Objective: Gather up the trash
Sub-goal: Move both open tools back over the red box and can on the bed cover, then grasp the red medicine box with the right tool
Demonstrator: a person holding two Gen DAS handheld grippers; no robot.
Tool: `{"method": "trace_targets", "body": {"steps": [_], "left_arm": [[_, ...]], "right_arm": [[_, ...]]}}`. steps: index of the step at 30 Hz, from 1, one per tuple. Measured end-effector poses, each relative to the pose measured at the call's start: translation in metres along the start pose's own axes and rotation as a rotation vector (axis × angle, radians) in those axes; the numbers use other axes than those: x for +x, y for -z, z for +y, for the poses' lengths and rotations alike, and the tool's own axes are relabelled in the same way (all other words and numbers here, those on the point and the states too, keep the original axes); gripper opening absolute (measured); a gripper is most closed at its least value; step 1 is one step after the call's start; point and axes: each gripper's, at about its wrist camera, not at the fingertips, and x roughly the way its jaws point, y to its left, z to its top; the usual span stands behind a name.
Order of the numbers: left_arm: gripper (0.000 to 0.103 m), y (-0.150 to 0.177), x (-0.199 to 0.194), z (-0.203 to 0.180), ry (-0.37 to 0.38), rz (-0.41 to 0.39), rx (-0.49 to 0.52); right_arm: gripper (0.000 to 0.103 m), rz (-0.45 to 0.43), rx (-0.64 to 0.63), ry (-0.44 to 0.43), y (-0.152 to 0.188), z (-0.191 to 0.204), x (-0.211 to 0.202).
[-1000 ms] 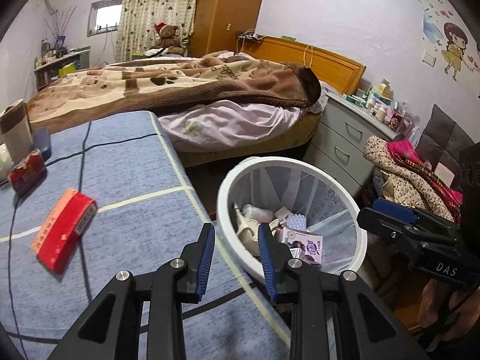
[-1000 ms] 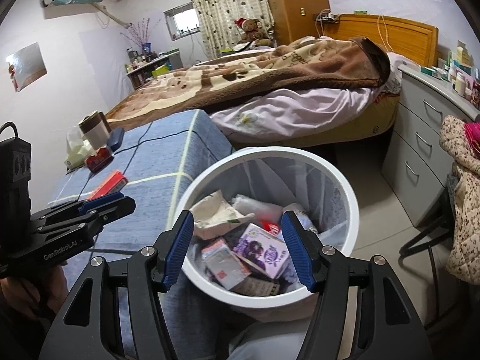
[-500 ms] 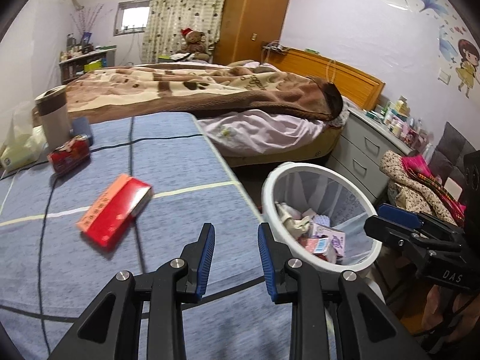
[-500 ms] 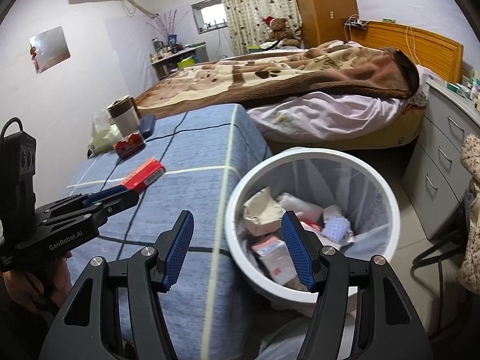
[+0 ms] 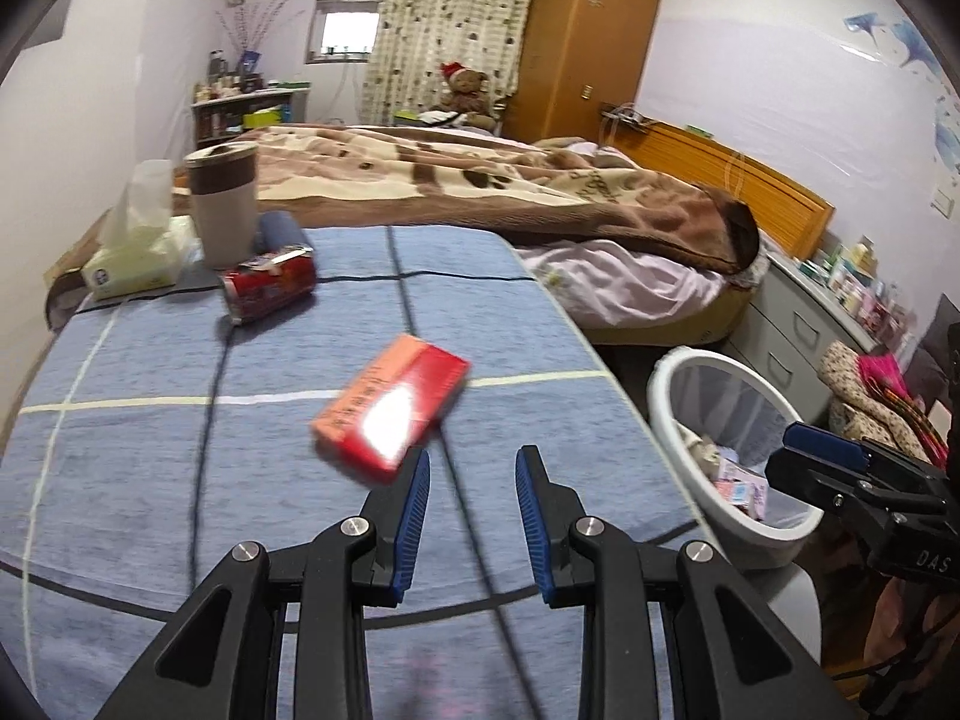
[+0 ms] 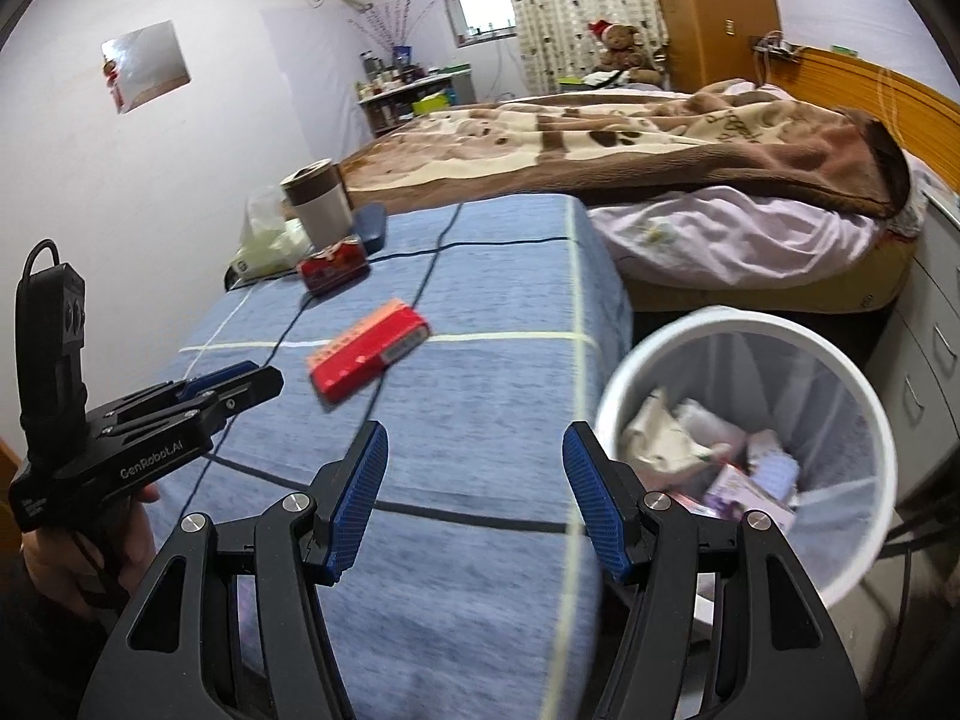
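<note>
Matt blue woven cloth over the table, crossed by pale and dark stripes. Glossy red carton mid-table, glare on its face. Shiny crushed metal can near the far edge, beside a soft plastic tissue pack. Smooth white plastic bin, thin film liner inside. Ribbed blue pads, matt black frames, bright metal pins.

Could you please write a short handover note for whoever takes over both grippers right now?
Left gripper: jaws open, empty, over the blue cloth, just short of the red box.
Right gripper: jaws open wider, empty, above the table edge beside the white bin.
Done: the bin already holds several wrappers and small boxes.
Left: the red box in mid-table and the red can lying on its side farther back, near the cup and tissue pack. Whether those last two are trash I cannot tell.
</note>
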Motion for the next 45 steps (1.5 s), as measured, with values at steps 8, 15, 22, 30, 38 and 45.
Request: {"method": "trace_targets", "body": {"steps": [8, 15, 22, 30, 38, 45], "left_arm": [[0.030, -0.008, -0.009, 0.047, -0.061, -0.023, -0.046], [0.030, -0.010, -0.016, 0.082, -0.093, -0.046, -0.093], [0.030, -0.003, -0.022, 0.119, -0.109, -0.049, -0.145], [0.030, 0.007, -0.018, 0.160, -0.119, -0.030, -0.208], [0.030, 0.006, -0.010, 0.174, -0.107, -0.026, -0.216], [0.030, -0.004, -0.009, 0.176, -0.110, -0.031, -0.205]], "right_arm": [[0.062, 0.021, -0.016, -0.022, -0.015, 0.023, 0.021], [0.066, 0.055, -0.001, -0.012, -0.026, 0.049, 0.057], [0.069, 0.119, -0.169, 0.013, -0.022, 0.102, 0.102], [0.069, 0.241, -0.204, 0.101, -0.009, 0.101, 0.151], [0.070, 0.194, -0.011, 0.212, -0.025, 0.036, 0.133], [0.077, 0.117, -0.017, 0.108, -0.035, 0.064, 0.127]]}}
